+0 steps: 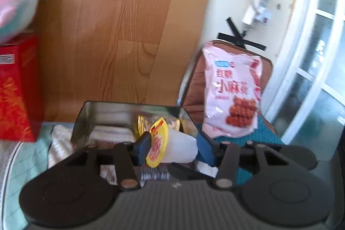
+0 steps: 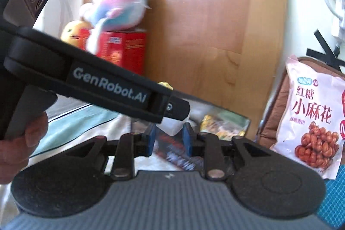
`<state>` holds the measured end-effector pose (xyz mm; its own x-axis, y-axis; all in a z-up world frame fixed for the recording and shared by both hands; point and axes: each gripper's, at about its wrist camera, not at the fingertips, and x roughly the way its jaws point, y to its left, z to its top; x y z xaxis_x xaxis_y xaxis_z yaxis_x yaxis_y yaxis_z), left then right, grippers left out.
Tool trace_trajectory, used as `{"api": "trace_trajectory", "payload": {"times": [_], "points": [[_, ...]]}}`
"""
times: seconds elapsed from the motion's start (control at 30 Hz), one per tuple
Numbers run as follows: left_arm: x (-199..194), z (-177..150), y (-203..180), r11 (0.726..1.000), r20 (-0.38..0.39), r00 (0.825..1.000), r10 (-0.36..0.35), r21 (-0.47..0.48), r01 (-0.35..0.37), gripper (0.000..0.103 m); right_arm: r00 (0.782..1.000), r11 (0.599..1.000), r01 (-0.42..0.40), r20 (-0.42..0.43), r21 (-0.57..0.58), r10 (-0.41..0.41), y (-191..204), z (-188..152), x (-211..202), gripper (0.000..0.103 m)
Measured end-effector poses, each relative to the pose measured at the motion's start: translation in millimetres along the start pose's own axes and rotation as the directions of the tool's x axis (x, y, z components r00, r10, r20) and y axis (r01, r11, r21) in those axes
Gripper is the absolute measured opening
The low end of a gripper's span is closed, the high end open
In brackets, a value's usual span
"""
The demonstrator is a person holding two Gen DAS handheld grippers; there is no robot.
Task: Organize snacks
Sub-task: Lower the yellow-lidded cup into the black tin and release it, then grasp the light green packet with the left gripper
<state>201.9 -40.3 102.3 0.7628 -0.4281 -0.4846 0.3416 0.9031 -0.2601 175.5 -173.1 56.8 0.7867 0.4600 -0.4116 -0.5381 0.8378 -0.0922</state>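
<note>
- Left gripper [image 1: 172,149] pinches a white jelly cup [image 1: 181,149] lying sideways, its yellow lid [image 1: 157,143] against the left pad, above an open metal tin [image 1: 86,120].
- Right gripper [image 2: 168,138], narrowly spread, appears to pinch the same cup's base; the left gripper partly hides it.
- Pink snack bag [image 1: 231,92] leans upright to the right of the tin.

Pink snack bag [image 2: 310,122] reads "红糖 小麻花" w/ smaller print blurred, left gripper [image 2: 120,87] arm reads "GenRobot.AI"; red box [image 2: 123,49] print illegible.

Plush toy [image 2: 120,8] atop red box [image 2: 123,51], wooden headboard [image 1: 120,21] behind.
</note>
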Motion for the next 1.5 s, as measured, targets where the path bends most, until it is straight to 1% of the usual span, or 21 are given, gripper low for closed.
{"api": "trace_trajectory", "payload": {"times": [0.07, 0.1, 0.17, 0.23, 0.3, 0.37, 0.5, 0.57, 0.63, 0.67, 0.73, 0.8, 0.9, 0.97, 1.07, 1.17, 1.27, 1.37, 1.43, 1.5], "points": [[20.9, 8.4, 7.3, 1.0, -0.01, 1.0, 0.013, -0.015, -0.013, 0.048, 1.0, 0.999, -0.002, -0.007, 0.035, 0.002, -13.0, 2.6, 18.2, 0.03], [30.7, 11.5, 12.0, 0.999, -0.018, 1.0, 0.024, -0.025, -0.024, 0.046, 1.0, 0.998, -0.006, -0.014, 0.055, 0.006, -18.5, 3.1, 27.4, 0.03], [46.8, 13.9, 21.8, 0.997, -0.037, 0.998, 0.057, -0.043, -0.058, 0.046, 1.0, 0.996, -0.015, -0.02, 0.09, 0.017, -26.1, 2.2, 44.3, 0.031], [57.8, 12.0, 29.4, 0.994, -0.052, 0.994, 0.092, -0.046, -0.094, 0.047, 1.0, 0.993, -0.016, -0.013, 0.114, 0.018, -29.1, -1.3, 50.9, 0.032], [60.6, 9.9, 33.6, 0.993, -0.059, 0.992, 0.112, -0.04, -0.115, 0.048, 1.0, 0.991, -0.016, -0.006, 0.133, 0.017, -31.6, -1.9, 54.9, 0.032], [54.5, 6.6, 36.1, 0.993, -0.044, 0.992, 0.116, -0.032, -0.118, 0.048, 1.0, 0.987, -0.029, -0.001, 0.157, 0.029, -33.3, -4.3, 48.2, 0.033], [28.9, -1.4, 30.6, 0.985, -0.004, 0.985, 0.17, 0.004, -0.17, 0.049, 1.0, 0.982, -0.022, 0.01, 0.189, 0.02, -35.7, -12.9, 22.2, 0.033], [11.0, -10.9, 24.6, 0.975, 0.018, 0.976, 0.217, 0.036, -0.217, 0.051, 0.999, 0.975, -0.034, 0.021, 0.218, 0.03, -35.5, -19.9, 2.1, 0.034], [-6.2, -25.3, 19.6, 0.963, 0.025, 0.965, 0.261, 0.063, -0.262, 0.055, 0.999, 0.965, -0.04, 0.017, 0.259, 0.037, -35.6, -28.4, -13.3, 0.04], [-15.2, -34.8, 17.9, 0.957, 0.023, 0.96, 0.279, 0.074, -0.28, 0.056, 0.999, 0.958, -0.047, 0.006, 0.284, 0.047, -34.3, -33.9, -19.3, 0.042], [-30.2, -55.3, 16.2, 0.948, 0.005, 0.952, 0.305, 0.091, -0.305, 0.056, 0.997, 0.947, -0.07, -0.021, 0.312, 0.081, -27.6, -44.9, -29.9, 0.042], [-41.9, -76.4, 16.1, 0.939, -0.024, 0.943, 0.333, 0.101, -0.329, 0.056, 0.994, 0.942, -0.081, -0.046, 0.325, 0.101, -15.4, -58.3, -41.9, 0.042], [-60.5, -104.8, 20.5, 0.929, -0.066, 0.929, 0.364, 0.09, -0.358, 0.056, 0.987, 0.939, -0.11, -0.078, 0.327, 0.143, 5.0, -74.1, -56.9, 0.042], [-70.1, -117.0, 22.2, 0.922, -0.08, 0.92, 0.383, 0.087, -0.376, 0.056, 0.982, 0.938, -0.127, -0.089, 0.322, 0.164, 18.1, -80.3, -66.1, 0.042], [-86.8, -131.2, 23.9, 0.903, -0.066, 0.902, 0.426, 0.093, -0.419, 0.056, 0.978, 0.936, -0.148, -0.097, 0.319, 0.187, 36.0, -85.1, -76.4, 0.042], [-100.5, -141.3, 26.0, 0.892, -0.064, 0.891, 0.449, 0.085, -0.443, 0.056, 0.974, 0.932, -0.16, -0.1, 0.326, 0.202, 48.3, -89.2, -84.7, 0.042], [-109.3, -148.6, 28.4, 0.89, -0.072, 0.887, 0.456, 0.063, -0.452, 0.056, 0.977, 0.932, -0.147, -0.098, 0.332, 0.189, 59.0, -94.7, -92.6, 0.042], [-114.0, -152.9, 28.2, 0.887, -0.071, 0.885, 0.461, 0.05, -0.458, 0.057, 0.985, 0.931, -0.106, -0.092, 0.348, 0.147, 65.0, -100.5, -100.2, 0.042], [-116.4, -155.8, 26.3, 0.886, -0.067, 0.884, 0.463, 0.045, -0.461, 0.059, 0.99, 0.928, -0.068, -0.092, 0.368, 0.109, 65.3, -105.0, -104.2, 0.042], [-117.7, -158.1, 24.5, 0.884, -0.059, 0.882, 0.467, 0.044, -0.465, 0.064, 0.993, 0.922, -0.029, -0.094, 0.387, 0.07, 65.3, -109.7, -108.6, 0.042]]}}
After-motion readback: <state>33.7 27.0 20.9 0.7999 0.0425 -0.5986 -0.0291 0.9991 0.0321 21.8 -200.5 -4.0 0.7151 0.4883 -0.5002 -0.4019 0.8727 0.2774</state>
